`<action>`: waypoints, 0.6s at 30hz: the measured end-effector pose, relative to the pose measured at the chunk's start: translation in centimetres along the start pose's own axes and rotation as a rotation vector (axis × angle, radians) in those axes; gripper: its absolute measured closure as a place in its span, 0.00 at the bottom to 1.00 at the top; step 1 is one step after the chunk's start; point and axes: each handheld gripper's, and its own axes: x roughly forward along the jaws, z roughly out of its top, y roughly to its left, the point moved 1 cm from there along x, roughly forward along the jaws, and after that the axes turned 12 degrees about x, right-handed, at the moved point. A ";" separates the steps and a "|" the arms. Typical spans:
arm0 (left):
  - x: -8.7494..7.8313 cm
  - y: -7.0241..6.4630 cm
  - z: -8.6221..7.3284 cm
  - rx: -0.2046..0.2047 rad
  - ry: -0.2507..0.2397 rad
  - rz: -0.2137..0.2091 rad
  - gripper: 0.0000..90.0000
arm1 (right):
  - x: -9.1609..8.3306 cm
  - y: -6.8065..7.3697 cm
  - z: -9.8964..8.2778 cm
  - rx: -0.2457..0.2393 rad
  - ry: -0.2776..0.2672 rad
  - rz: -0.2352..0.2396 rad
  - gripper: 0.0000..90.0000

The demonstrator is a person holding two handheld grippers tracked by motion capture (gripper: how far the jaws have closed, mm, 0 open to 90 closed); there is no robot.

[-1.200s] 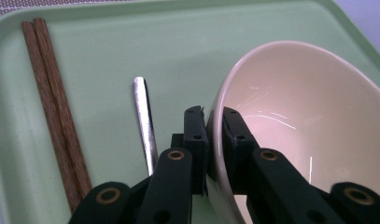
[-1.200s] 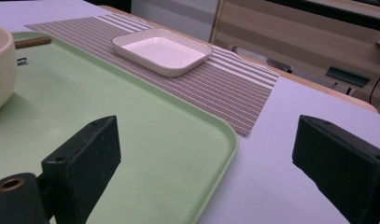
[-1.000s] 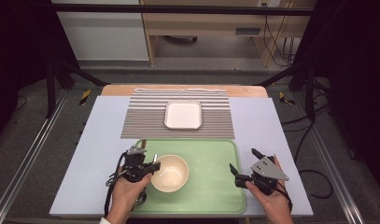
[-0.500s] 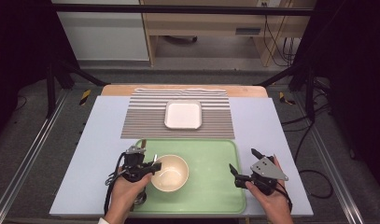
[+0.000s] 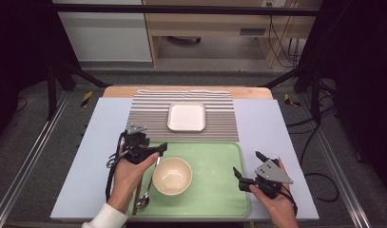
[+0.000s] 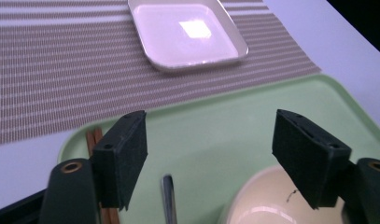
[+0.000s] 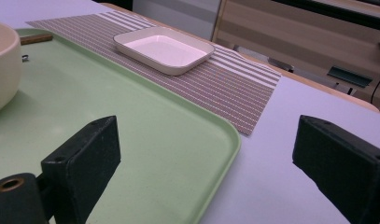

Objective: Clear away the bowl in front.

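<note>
Near the tray's left edge, the spoon lies just beside the bowl, below the left gripper, whose jaws have just been opening, nothing between them. Right gripper gapes empty over the tray's right edge.

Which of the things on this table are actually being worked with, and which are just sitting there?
In use: left gripper, jaws just opened with nothing between them; spoon and chopsticks below it on the green tray, beside the bowl.

Lying about: square white dish, striped mat; right gripper waits open.
</note>
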 end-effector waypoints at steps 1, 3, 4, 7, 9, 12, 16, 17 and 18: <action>0.0 0.0 0.0 0.000 0.000 0.000 0.27 | 0.0 0.0 0.0 0.000 0.000 0.001 0.09; 0.6 0.0 1.1 -0.005 -0.005 0.010 0.25 | 0.0 0.0 0.0 0.001 0.000 0.002 0.09; 1.0 0.1 1.6 -0.006 -0.006 0.010 0.23 | 0.0 0.0 0.0 0.002 -0.001 0.004 0.09; 2.2 0.3 3.2 -0.011 0.006 0.014 0.17 | 0.0 0.0 0.0 0.006 -0.002 0.007 0.09; 2.9 0.4 3.8 -0.010 0.010 0.018 0.16 | 0.0 0.0 0.0 0.006 -0.002 0.009 0.09; 3.8 0.6 4.5 -0.025 0.011 0.037 0.15 | 0.1 0.1 0.1 0.005 -0.002 0.014 0.09; 4.7 1.0 5.1 -0.051 0.020 0.057 0.17 | 0.1 0.2 0.1 0.002 -0.002 0.018 0.08; 5.1 1.2 5.3 -0.065 0.027 0.060 0.17 | 0.1 0.2 0.1 0.001 -0.003 0.019 0.08; 5.4 1.4 5.5 -0.084 0.029 0.061 0.17 | 0.1 0.2 0.1 0.001 -0.003 0.019 0.08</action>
